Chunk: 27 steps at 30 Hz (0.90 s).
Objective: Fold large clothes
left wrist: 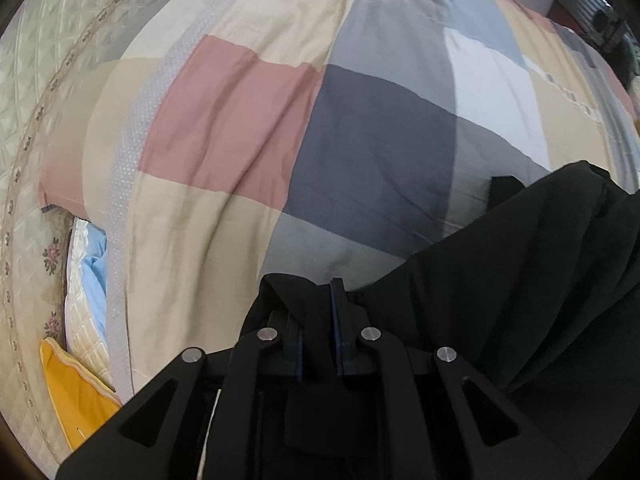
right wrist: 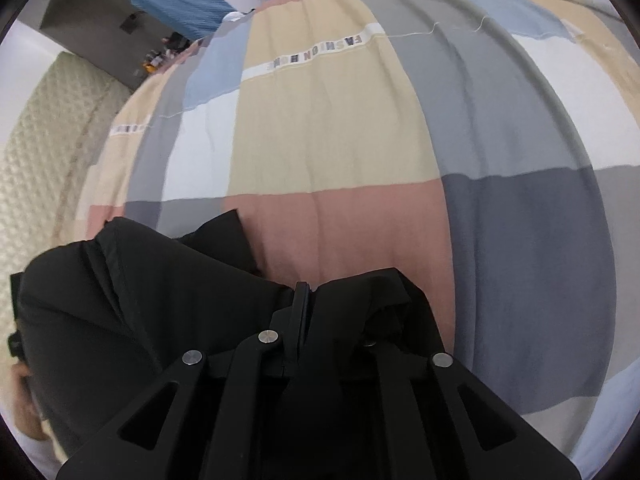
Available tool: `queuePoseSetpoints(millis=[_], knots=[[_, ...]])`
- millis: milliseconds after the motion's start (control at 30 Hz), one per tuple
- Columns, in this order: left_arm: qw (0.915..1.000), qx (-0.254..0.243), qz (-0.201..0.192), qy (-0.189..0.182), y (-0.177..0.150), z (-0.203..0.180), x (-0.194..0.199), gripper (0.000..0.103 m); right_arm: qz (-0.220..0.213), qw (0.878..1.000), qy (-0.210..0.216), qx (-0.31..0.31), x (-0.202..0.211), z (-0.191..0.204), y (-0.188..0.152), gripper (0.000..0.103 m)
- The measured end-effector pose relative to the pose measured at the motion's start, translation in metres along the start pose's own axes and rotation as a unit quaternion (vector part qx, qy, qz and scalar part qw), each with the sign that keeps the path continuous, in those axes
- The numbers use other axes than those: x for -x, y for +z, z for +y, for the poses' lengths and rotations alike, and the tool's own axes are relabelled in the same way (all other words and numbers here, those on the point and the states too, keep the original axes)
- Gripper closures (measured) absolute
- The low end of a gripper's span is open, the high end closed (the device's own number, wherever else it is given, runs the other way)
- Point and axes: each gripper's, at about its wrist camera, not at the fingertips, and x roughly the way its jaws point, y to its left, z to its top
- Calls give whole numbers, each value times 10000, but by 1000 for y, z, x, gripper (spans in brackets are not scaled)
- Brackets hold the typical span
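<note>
Both claws pinch black cloth. The left gripper (left wrist: 320,300) clamps a fold of the black garment (left wrist: 500,288) at lower centre; it trails to the lower right. The right gripper (right wrist: 306,296) nips it likewise, over the patchwork quilt (right wrist: 328,140).

- Black garment (left wrist: 500,280) — plain, dark, matte fabric, bunched in soft folds, draped over the patchwork bed cover
- One edge of it is pinched up in each view, the cloth (right wrist: 120,312) sagging between the two held points
</note>
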Motion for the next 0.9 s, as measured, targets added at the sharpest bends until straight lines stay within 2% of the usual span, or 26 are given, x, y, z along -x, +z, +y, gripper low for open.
queuePoseSetpoints(millis=[133,233,267,300,333,367,433,533,633,700,767,900], knots=[[9995,-118,203,-232,-13,7,14,88,-96,9996,257,-106,26,0,-13,91],[9988,-8,171,-461,-25,18,34,78,-193,9994,301,-8,49,7,-26,82],[9981,-11,129,-595,-31,21,44,63,-226,9993,313,22,55,9,-29,77],[9982,-37,61,-593,-35,22,50,39,-263,9991,330,56,63,12,-32,73],[9989,-73,-87,-455,-38,23,58,26,-293,9990,341,71,69,13,-34,56],[9988,-179,-399,-212,-44,21,72,17,-354,9988,320,83,79,15,-36,38],[9966,-282,-738,-253,-51,21,93,17,-531,9982,221,169,98,21,-39,28],[9906,-254,-1293,-380,-58,19,120,17,-753,9961,65,464,123,34,-44,28],[9773,-400,-2028,-467,-67,1,146,17,-1104,9905,-166,803,136,59,-48,23],[9667,-540,-2384,-760,-70,-21,154,17,-1275,9868,-118,992,132,73,-53,22],[9611,-604,-2540,-901,-74,-39,147,17,-1356,9845,-36,1115,114,88,-63,22],[9601,-753,-2483,-1040,-77,-87,96,17,-1282,9842,238,1198,64,103,-81,23]])
